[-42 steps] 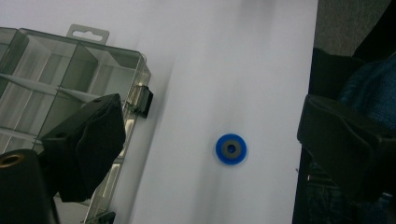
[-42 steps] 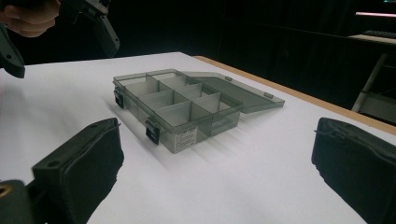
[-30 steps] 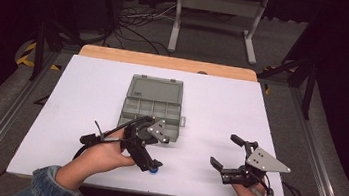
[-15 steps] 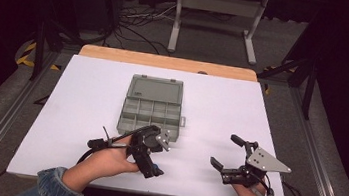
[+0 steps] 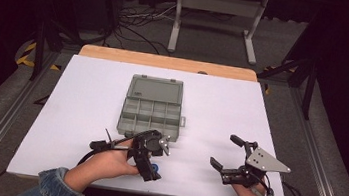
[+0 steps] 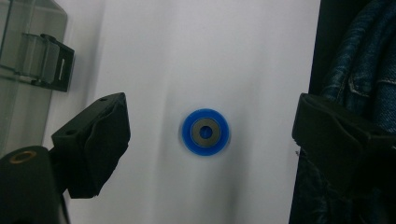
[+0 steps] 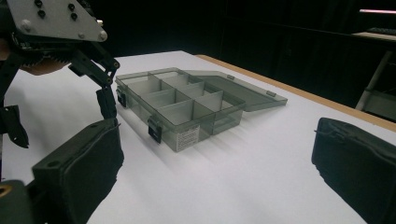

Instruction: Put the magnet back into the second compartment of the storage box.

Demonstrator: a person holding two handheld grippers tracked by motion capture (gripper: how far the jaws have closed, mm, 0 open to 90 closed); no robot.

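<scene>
The left gripper (image 6: 205,135) is held jaws apart straight above the blue ring (image 6: 205,131) lying near the table's (image 5: 87,97) front edge, ready for grasping, while the right gripper (image 5: 228,152) is kept open, empty, facing the opened compartment box (image 5: 153,108).

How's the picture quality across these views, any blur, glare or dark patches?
High view: white table brightly lit, surroundings nearly black. Left gripper view: blue ring slightly soft, faint shadow around it, jaws blurred. Right gripper view: compartment box sharp, near jaws out of focus, background dark.
</scene>
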